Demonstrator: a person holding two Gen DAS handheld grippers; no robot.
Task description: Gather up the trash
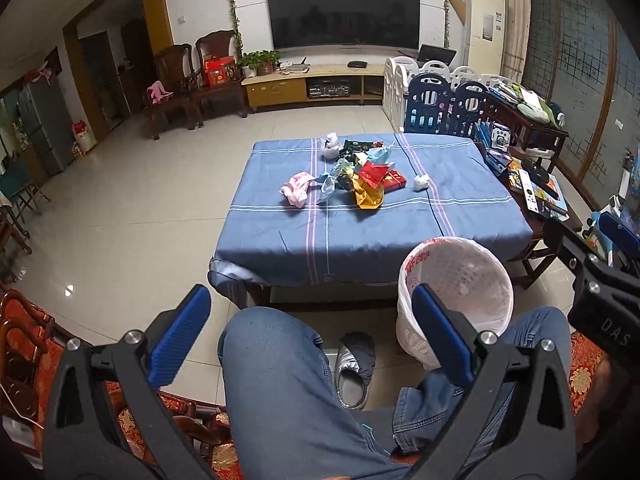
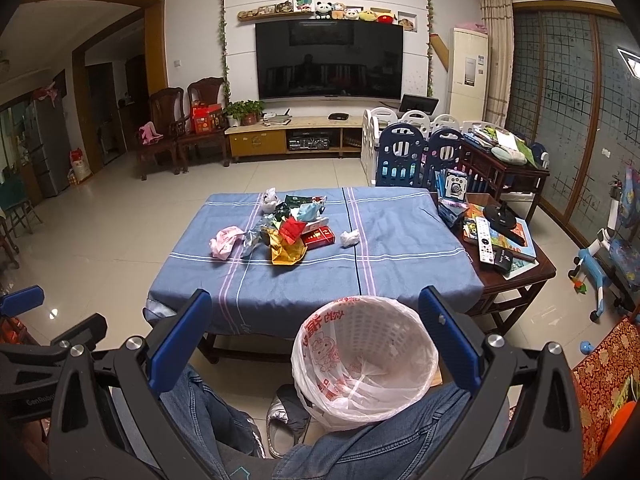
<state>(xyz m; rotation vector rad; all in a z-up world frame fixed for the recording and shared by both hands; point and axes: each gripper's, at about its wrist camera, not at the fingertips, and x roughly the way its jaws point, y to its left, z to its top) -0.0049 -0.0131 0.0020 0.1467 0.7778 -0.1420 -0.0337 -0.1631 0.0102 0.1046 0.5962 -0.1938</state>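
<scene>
A pile of trash (image 1: pixel 356 176) lies on the blue tablecloth (image 1: pixel 280 236): coloured wrappers, a red box (image 1: pixel 394 181), a pink wrapper (image 1: pixel 297 189) and a crumpled white tissue (image 1: pixel 421 182). The pile also shows in the right wrist view (image 2: pixel 286 236). A white basket with a plastic liner (image 2: pixel 366 360) stands on the floor before the table, by the person's knees; it also shows in the left wrist view (image 1: pixel 456 292). My left gripper (image 1: pixel 310 316) is open and empty above the lap. My right gripper (image 2: pixel 314 320) is open and empty above the basket.
A side table (image 2: pixel 516 276) with a remote, books and boxes stands right of the blue-clothed table. A grey slipper (image 1: pixel 354 368) lies on the floor. A playpen fence (image 2: pixel 416 152), a TV stand and wooden chairs stand farther back. A patterned red seat is under the person.
</scene>
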